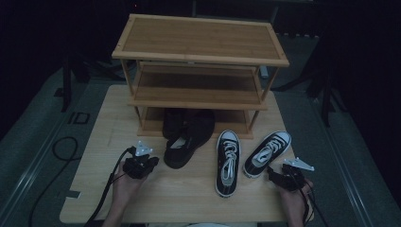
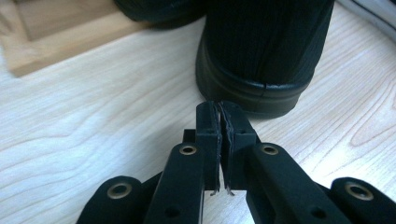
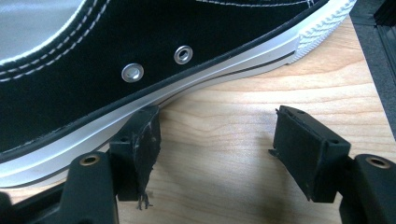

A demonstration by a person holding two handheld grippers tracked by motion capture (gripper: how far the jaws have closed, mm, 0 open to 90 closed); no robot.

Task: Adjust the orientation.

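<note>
left gripper (image 2: 219, 109): jaws pressed almost together with nothing between them, low over the light wooden table (image 1: 156, 194), tips just short of the heel of the all-black slip-on shoe (image 2: 261, 51), whose toe reaches under the three-tier wooden shoe rack (image 1: 201, 42). right gripper (image 3: 219, 123): jaws spread and empty, one pad against the white sole of the nearest black-and-white lace-up sneaker (image 3: 140, 56); a second sneaker (image 1: 227, 163) lies just beside it, laces up

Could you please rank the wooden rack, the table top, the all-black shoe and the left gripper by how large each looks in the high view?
1. Table top
2. Wooden rack, close behind; it stands nearer the camera, so these two are uncertain
3. All-black shoe
4. Left gripper, jaws shut, holding nothing
</note>
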